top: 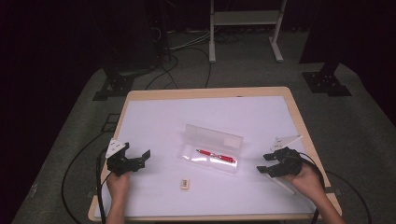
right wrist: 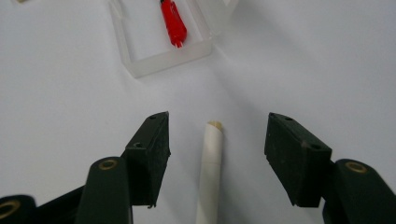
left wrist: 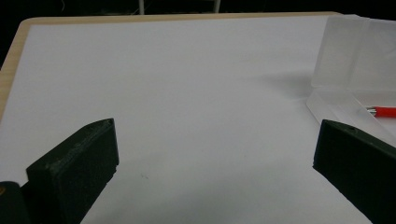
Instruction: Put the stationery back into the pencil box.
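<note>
While the wooden-edged table (top: 299,112) under its smooth white sheet (top: 205,116) took up most of the high view, everything else sat around the clear plastic case (top: 212,149) at the sheet's middle. That case was a long, shallow, translucent box, its lid standing open along the far side, and a red pen (top: 216,156) lay inside its tray. Nearest the case among the hand-held tools, the left gripper (top: 140,161) hovered to the left of it, jaws spread wide with only bare sheet between them. The right gripper (top: 265,163) hung to the right of the case, just above the sheet, its jaws standing well apart and holding nothing. Between those jaws in the right gripper view lay a white pencil-like stick (right wrist: 211,168), slim and round with a blunt pale tip pointing toward the case; the pads cleared it on both sides. Nothing stood between that stick and the case's near end. A small pale block (top: 185,183), eraser-like with faint markings too small to read, rested on the sheet in front of the case, toward the person. Only a corner of the case and the pen's tip were caught in the left gripper view, and the stick's lower end was cut off by the frame in the right gripper view.
</note>
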The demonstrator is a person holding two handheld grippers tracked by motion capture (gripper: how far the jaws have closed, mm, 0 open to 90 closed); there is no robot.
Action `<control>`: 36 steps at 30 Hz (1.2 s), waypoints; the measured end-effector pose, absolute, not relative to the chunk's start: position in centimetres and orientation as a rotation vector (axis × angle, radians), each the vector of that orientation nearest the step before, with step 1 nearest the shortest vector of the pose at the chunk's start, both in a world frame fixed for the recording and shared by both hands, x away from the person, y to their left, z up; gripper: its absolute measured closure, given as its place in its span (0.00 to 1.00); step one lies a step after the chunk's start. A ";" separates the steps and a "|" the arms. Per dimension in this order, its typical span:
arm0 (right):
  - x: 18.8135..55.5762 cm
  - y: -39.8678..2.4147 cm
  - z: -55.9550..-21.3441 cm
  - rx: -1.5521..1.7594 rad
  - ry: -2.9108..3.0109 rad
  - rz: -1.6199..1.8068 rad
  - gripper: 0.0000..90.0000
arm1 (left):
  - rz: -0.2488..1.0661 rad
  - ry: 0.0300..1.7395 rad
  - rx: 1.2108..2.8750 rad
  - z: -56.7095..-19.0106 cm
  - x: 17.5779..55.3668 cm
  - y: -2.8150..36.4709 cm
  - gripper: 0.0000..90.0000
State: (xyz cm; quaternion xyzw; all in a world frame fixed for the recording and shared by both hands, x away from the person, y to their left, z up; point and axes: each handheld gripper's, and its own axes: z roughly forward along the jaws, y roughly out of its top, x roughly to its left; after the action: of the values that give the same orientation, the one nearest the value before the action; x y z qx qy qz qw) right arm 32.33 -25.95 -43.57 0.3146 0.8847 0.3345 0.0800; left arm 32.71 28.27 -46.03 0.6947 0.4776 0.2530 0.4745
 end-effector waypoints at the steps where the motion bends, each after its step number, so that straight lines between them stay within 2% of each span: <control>1: 32.3 -26.0 -43.6 0.936 2.646 0.994 0.45 | 0.618 1.170 1.698 -46.0 32.7 28.3 0.00; 2: 32.1 -26.3 -43.9 0.941 2.656 0.986 0.49 | 0.617 1.169 1.699 -46.0 32.7 28.3 0.00; 20: 30.4 -27.4 -45.0 0.989 2.663 0.963 0.52 | 0.620 1.168 1.697 -46.0 32.7 28.3 0.00; 28: 29.8 -27.7 -45.4 0.985 2.672 0.935 0.59 | 0.620 1.168 1.699 -46.0 32.7 28.3 0.00; 29: 29.7 -27.8 -45.5 0.990 2.672 0.923 0.64 | 0.620 1.168 1.699 -46.0 32.7 28.2 0.00; 36: 29.3 -28.1 -45.7 0.996 2.670 0.905 0.74 | 0.619 1.167 1.697 -46.0 32.7 28.2 0.00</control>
State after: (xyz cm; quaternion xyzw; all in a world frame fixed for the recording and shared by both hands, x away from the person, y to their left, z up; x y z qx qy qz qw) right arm 29.32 -28.10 -45.69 0.3322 0.8904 0.3018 0.0755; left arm 32.66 28.24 -46.03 0.6941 0.4775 0.2534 0.4754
